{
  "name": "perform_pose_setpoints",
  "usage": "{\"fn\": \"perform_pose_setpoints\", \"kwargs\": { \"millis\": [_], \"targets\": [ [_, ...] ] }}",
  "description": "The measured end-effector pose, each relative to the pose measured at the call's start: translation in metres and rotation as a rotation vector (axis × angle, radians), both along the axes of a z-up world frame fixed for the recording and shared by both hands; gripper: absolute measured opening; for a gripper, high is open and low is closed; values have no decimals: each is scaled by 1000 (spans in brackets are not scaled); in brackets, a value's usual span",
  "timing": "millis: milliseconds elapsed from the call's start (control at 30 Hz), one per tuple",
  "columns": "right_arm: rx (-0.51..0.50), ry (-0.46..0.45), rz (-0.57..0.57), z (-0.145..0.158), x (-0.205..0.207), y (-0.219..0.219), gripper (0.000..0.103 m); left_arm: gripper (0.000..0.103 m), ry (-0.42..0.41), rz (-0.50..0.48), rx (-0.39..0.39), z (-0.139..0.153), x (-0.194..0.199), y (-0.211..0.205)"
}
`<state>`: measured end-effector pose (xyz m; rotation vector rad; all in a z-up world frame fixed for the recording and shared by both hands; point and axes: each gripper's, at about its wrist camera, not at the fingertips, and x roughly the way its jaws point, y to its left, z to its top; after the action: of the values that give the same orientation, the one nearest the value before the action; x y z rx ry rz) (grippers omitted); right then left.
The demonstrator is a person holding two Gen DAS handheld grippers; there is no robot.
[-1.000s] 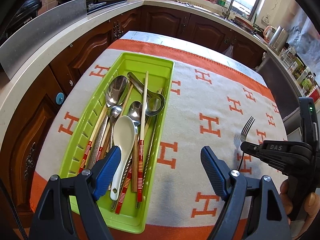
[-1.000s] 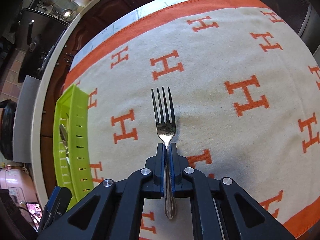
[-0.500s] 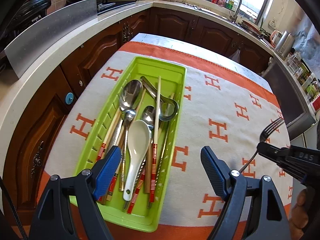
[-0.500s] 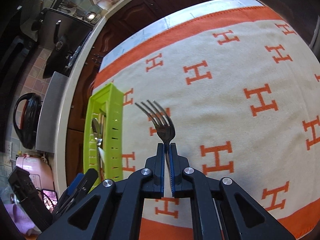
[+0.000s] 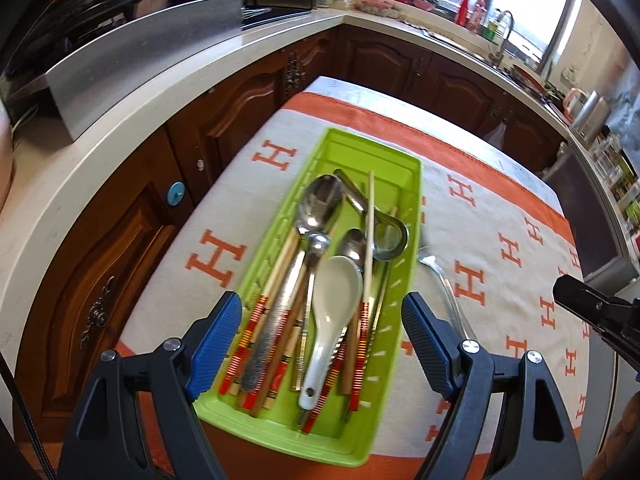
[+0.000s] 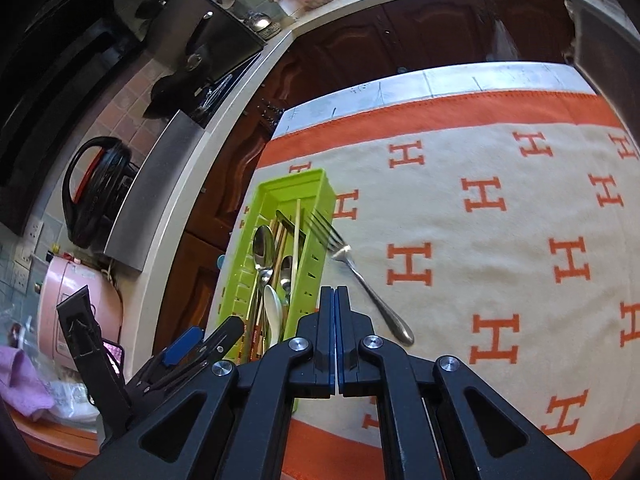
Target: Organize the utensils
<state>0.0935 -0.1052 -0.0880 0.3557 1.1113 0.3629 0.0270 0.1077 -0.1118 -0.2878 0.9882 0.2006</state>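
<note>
A green utensil tray [image 5: 404, 184] [image 6: 316, 196] lies on the H-patterned cloth, holding metal spoons, a white ceramic spoon [image 5: 332, 300], chopsticks and a ladle. A metal fork [image 6: 360, 280] [image 5: 442, 284] lies outside it, its tines propped against the tray's right wall and its handle on the cloth. My left gripper [image 5: 322, 336] is open and empty above the tray's near end. My right gripper [image 6: 336, 300] is shut with nothing between its jaws, just behind the fork's handle; it shows at the right edge of the left wrist view [image 5: 592, 312].
The orange-bordered cloth [image 6: 500, 240] covers a table top. A pale counter [image 5: 100, 152] with dark wood cabinets curves along the left and far sides. A pink appliance [image 6: 72, 304] and a black cooker [image 6: 100, 188] stand on it.
The fork was clamped in my right gripper and carried left toward the tray; now it is out of the jaws, leaning on the tray's right wall. The left gripper drew back slightly.
</note>
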Motion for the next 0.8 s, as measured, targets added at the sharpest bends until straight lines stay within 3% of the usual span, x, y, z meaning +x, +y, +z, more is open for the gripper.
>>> {"fn": "perform_pose_setpoints", "kwargs": {
  "millis": [133,267,467,700,800],
  "targets": [
    [-20,27,22,-5,5,8,0,81,3,23,-4,-2,-2,11],
    [-28,99,47,-33,26,10,2,81,9,36,-15,-5,-2,16],
    [-212,99,115,-72,64,32,18,81,10,30,-11,-6,-2,16],
    [-420,139,214,-117,95,64,20,81,20,44,-27,-9,-2,20],
    [-528,94,268,-122,95,79,22,81,25,55,-38,-12,-1,25]
  ]
}}
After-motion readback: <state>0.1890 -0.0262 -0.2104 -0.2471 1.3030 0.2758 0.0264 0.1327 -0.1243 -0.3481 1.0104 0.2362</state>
